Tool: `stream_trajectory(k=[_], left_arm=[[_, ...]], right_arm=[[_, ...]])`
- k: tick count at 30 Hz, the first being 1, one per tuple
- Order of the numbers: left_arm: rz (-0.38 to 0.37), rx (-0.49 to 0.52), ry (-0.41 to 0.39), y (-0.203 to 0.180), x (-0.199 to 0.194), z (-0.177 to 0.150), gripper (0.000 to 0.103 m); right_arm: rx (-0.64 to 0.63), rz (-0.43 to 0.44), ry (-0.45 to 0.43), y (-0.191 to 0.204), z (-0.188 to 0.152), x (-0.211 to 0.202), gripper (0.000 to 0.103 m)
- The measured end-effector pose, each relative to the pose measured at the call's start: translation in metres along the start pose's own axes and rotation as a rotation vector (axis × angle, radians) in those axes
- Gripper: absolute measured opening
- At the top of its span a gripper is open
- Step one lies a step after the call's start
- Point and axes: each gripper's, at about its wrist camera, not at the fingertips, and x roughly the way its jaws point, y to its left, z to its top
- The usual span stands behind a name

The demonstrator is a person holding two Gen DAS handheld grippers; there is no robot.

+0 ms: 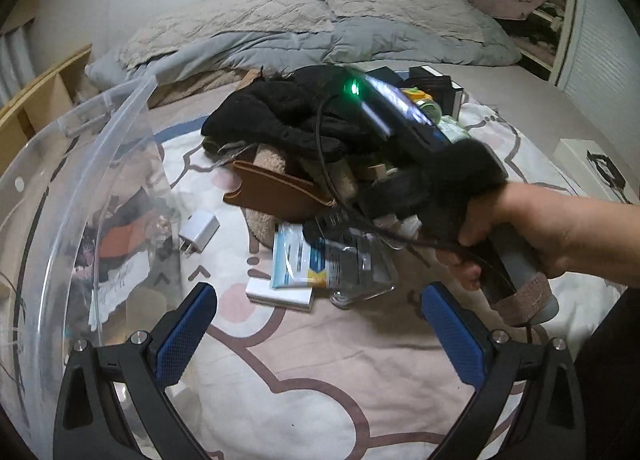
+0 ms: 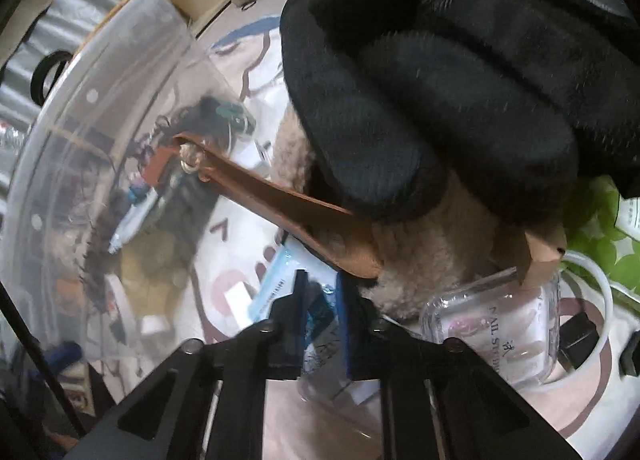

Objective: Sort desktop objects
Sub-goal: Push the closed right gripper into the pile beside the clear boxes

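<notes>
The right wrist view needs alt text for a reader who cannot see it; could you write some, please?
The right gripper is shut on a blue-and-clear plastic packet on a patterned bedsheet. Behind lie a black fluffy garment and a brown leather strap; a clear storage bin stands left.

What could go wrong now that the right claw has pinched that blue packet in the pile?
The blue packet lies partly under the brown leather piece and black fleece; lifting it may drag them. The right claw may also nudge the clear nail box beside it.
</notes>
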Motion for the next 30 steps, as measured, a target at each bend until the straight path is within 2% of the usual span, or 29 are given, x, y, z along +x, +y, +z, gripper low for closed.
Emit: stream_trajectory(k=[4,11,17,19,24,30], left_arm=[[-0.029,-0.014,0.002,-0.001,-0.001,0.004,0.103],[-0.04,0.004,-0.019,-0.009,-0.007,0.003,0.103],[-0.047,0.002,-0.017,-0.012,-0.008,0.0,0.103],[-0.055,-0.004,-0.019,-0.014,-0.009,0.0,0.103],[-0.067,-0.007,-0.031,-0.019,-0.012,0.001,0.102],[-0.073,0.016,-0.016,-0.02,-0.01,-0.002,0.102]], right_arm=[[-0.038,-0.04,0.042,-0.008,-0.019,0.004,0.008],[-0.092,-0.029,0.033,-0.017,-0.045,-0.013,0.006],[-0.108,0.009,0.091,-0.017,-0.066,-0.019,0.005],[-0.09,0.02,0.108,-0.012,-0.062,-0.021,0.006],[-0.007,0.043,0.019,-0.014,-0.044,-0.03,0.006],[0.054,0.056,-0.002,-0.02,-0.022,-0.021,0.006]])
